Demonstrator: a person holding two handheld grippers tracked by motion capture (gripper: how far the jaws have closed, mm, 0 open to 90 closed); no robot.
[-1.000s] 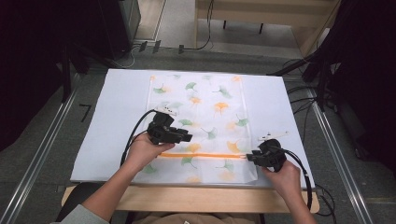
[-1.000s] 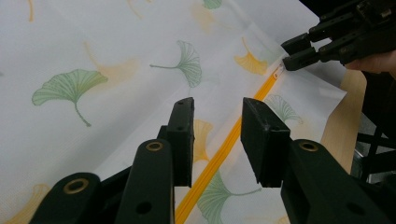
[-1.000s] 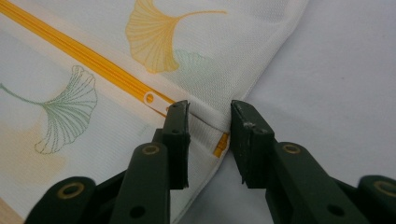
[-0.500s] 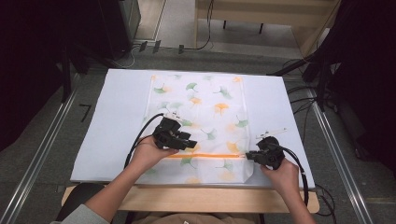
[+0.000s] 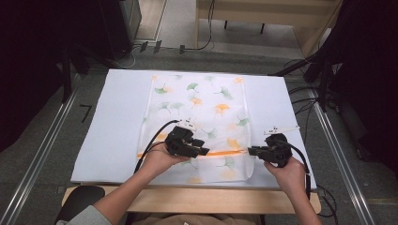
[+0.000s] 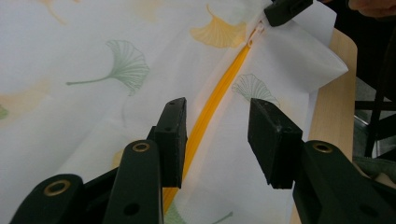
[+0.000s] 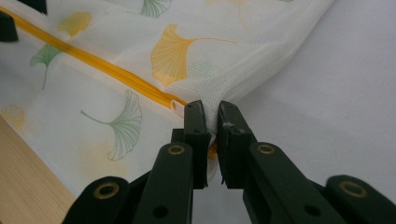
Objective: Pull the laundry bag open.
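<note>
Right gripper [image 7: 211,112] is clamped on the fabric at the zipper's end, at the right edge of the mesh laundry bag [image 5: 197,112]. The bag lies flat on the white sheet [image 5: 117,117] covering the table, and its orange zipper [image 5: 220,153] runs across near the front edge.

Left gripper [image 6: 217,135]: against the frames 1 s and 0.5 s back, it has slid rightward along the zipper line and dropped slightly. Its jaws have just narrowed again after widening, but they remain unclenched, 1 pad on each side of the zipper [image 6: 205,119] with nothing gripped.

The right hand has kept its place, so it looks like the anchor.

I judge the left gripper is hunting for the slider. I cannot pick out the pull tab between its jaws. Next step, probably: close on the slider, then draw along the track.
</note>
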